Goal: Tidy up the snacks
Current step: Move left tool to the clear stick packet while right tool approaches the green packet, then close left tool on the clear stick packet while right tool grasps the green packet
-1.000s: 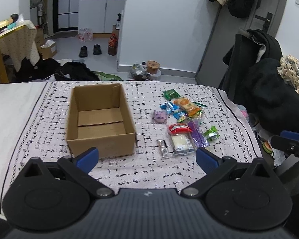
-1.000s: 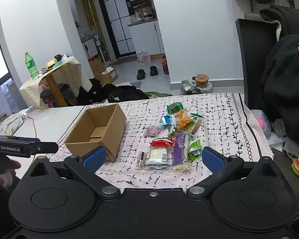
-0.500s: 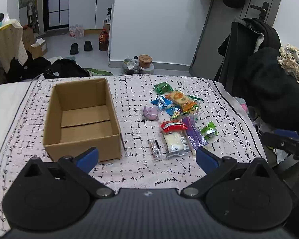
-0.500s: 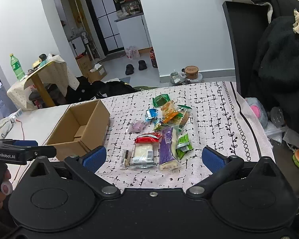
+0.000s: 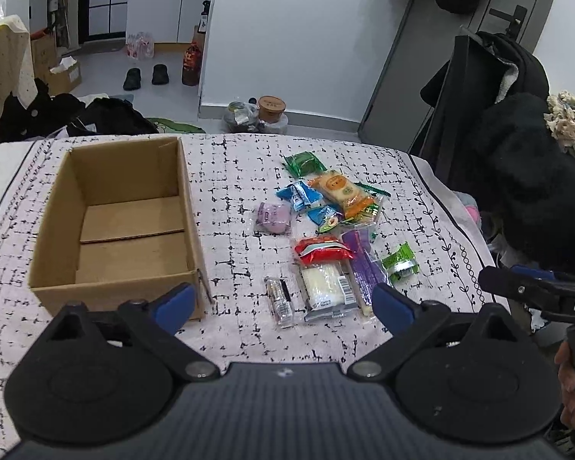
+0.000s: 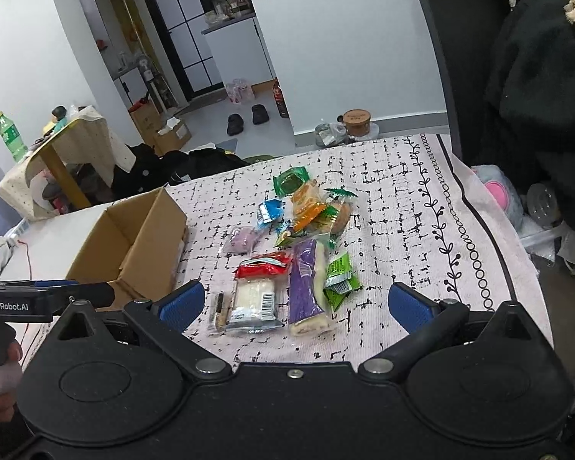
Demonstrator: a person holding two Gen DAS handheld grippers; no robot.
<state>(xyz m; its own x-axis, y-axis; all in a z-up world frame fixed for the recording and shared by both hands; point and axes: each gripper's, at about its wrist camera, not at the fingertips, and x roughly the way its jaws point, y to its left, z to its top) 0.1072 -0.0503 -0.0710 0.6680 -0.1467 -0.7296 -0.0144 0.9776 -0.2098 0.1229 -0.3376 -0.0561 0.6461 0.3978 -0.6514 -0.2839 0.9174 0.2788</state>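
Snacks (image 5: 327, 237) — loose, bright wrappers.

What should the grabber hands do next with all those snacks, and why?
Probably lower the right gripper onto the white packet, the nearest snack in front of it. Both grippers are open and hold nothing, the cardboard box is empty, and every snack lies on the cloth beside it.

Patterned cloth (image 5: 241, 176) — bearing a cardboard box (image 5: 115, 222) beside scattered snack packets (image 5: 326, 230).
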